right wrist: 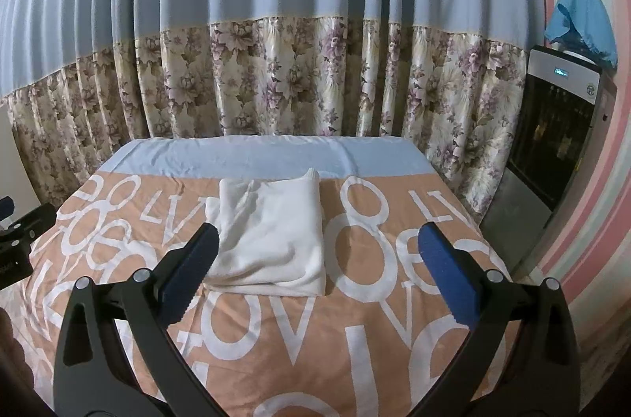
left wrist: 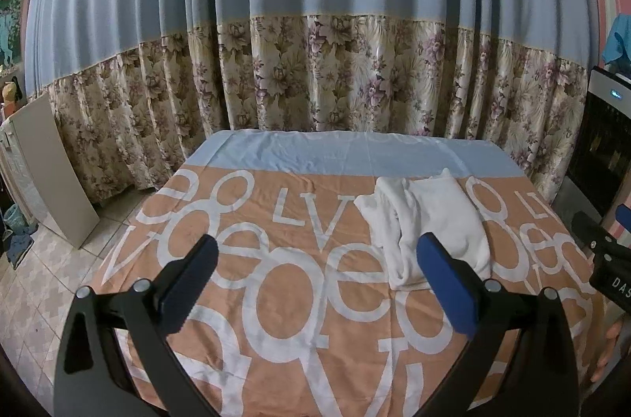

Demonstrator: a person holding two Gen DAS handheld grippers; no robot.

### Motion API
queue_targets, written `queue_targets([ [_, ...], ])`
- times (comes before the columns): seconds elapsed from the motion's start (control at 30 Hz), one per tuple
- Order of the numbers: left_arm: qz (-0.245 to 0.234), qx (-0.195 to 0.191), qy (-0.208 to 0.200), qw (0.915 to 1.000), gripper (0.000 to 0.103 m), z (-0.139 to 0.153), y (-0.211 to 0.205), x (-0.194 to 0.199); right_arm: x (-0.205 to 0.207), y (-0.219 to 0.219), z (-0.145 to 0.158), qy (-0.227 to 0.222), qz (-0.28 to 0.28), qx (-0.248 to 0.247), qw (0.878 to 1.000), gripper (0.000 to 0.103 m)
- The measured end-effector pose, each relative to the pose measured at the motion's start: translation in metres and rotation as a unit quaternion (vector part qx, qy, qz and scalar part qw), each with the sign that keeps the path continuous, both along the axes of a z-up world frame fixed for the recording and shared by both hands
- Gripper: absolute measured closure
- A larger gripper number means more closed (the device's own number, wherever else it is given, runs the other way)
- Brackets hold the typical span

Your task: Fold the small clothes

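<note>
Blue pads face each other across a wide gap on my left claw [left wrist: 317,259] and my right claw [right wrist: 317,251] alike, both released and holding nothing above the orange lettered cloth [right wrist: 276,346]. Just beyond their tips lies the white garment [right wrist: 272,239], folded flat on that cloth. Farther back hangs the blue and floral curtain [right wrist: 276,62].

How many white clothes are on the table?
1. The white garment lies folded on the orange lettered cloth, ahead of both open hand-held grippers, left and right. Its layers could hide another.
</note>
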State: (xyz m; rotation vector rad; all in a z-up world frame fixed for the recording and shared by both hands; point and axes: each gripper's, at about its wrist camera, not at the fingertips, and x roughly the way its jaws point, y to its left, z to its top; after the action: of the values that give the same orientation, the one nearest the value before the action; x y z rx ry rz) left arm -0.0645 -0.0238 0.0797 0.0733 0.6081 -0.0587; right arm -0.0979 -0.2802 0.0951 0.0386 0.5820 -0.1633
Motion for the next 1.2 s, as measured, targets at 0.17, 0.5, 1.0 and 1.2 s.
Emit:
queue_targets([
  [0.17, 0.001, 0.0, 0.005, 1.0, 0.002, 0.0, 0.001, -0.001, 0.002, -0.002, -0.001, 0.004, -0.004, 0.001, 1.0, 0.003],
  [0.5, 0.002, 0.003, 0.007, 1.0, 0.002, -0.001, 0.0, 0.001, 0.003, -0.003, -0.002, 0.006, -0.003, 0.001, 1.0, 0.003],
  [1.0, -0.004, 0.004, 0.011, 0.9999, 0.002, -0.009, -0.003, 0.002, 0.006, -0.009, -0.004, 0.009, -0.001, 0.0, 1.0, 0.003],
  [1.2, -0.006, 0.004, 0.013, 0.9999, 0.002, -0.01, -0.004, 0.002, 0.006, -0.009, -0.005, 0.009, -0.002, 0.0, 1.0, 0.003],
])
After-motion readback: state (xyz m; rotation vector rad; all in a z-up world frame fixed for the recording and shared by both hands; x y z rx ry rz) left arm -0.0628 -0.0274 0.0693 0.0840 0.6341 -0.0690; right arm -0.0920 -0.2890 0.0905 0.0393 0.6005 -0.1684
